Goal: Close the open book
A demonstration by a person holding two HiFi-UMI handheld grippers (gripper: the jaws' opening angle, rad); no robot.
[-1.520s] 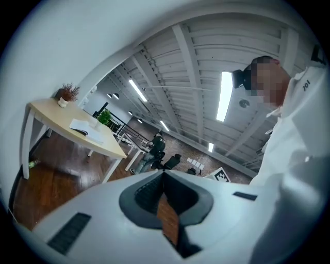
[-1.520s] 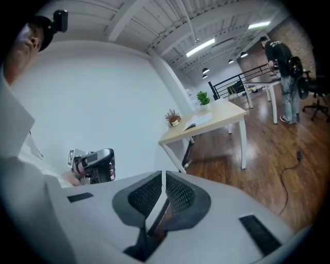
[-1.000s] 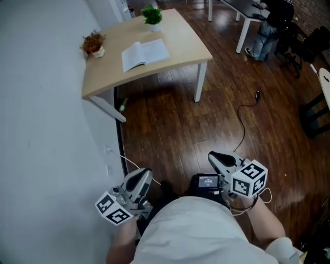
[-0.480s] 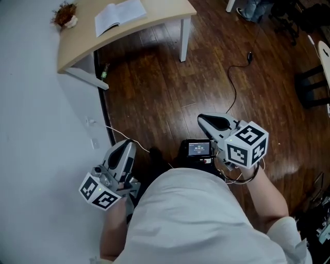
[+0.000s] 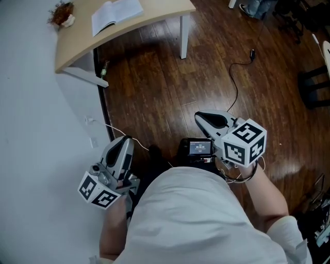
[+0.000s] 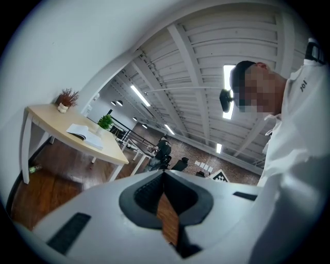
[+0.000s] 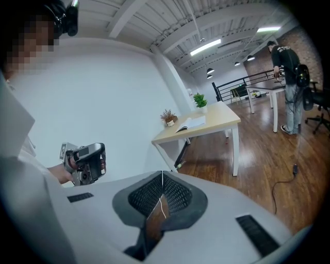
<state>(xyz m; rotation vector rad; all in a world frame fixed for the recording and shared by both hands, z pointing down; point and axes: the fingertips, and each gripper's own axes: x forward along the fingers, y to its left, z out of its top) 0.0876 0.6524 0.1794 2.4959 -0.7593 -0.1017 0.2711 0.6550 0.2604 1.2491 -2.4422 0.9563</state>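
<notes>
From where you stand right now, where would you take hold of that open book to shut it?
The book lies flat and spread on the table, so only a thin edge offers a pinch. Probably take the outer edge of the half farther from the wall, coming in from the open floor side; a small plant stands on the wall side.

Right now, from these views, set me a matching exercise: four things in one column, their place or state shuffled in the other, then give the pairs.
Things:
1. open book
2. black cable
3. left gripper
4. dried plant

Places or states:
A. lying on the wood floor
B. shut and empty, near the white wall
C. at the corner of the table, by the wall
D. flat on the table, pages up

Pairs: 1-D, 2-A, 3-B, 4-C.
</notes>
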